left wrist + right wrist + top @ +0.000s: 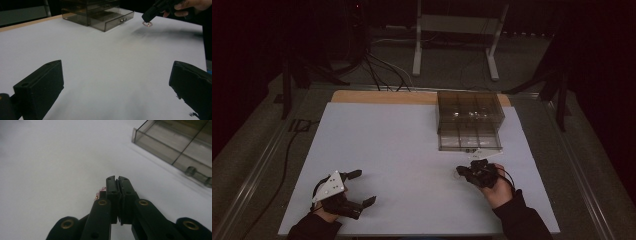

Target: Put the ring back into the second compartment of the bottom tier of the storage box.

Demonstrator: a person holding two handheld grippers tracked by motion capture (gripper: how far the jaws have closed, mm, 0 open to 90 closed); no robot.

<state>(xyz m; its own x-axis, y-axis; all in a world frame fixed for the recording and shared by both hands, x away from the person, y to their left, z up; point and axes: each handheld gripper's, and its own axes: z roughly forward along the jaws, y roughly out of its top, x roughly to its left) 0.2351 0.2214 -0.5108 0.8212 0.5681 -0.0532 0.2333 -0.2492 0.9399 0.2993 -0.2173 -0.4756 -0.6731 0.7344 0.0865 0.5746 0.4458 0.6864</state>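
Smoked clear plastic forms the drawer box (470, 119) at the far right of the table, its bottom drawer (469, 141) pulled out toward the person; the drawer's knob (122, 20) shows in the left gripper view. The right gripper (463, 171) sits just in front of that drawer, jaws pressed together on a small pinkish ring (147, 24), which hangs at the jaw tips just above the table; in the right gripper view the ring (101, 194) peeks out beside the left jaw. The left gripper (362, 187) rests at the near left, well apart from the box, its 2 jaws spread wide with nothing between them. Nothing lies between ring and drawer. A white sheet (402, 150) covers the table, with a wooden edge (382, 97) at the far side. Beyond it, cables (382, 70) and a grey stand (457, 35) stand on a dim floor.
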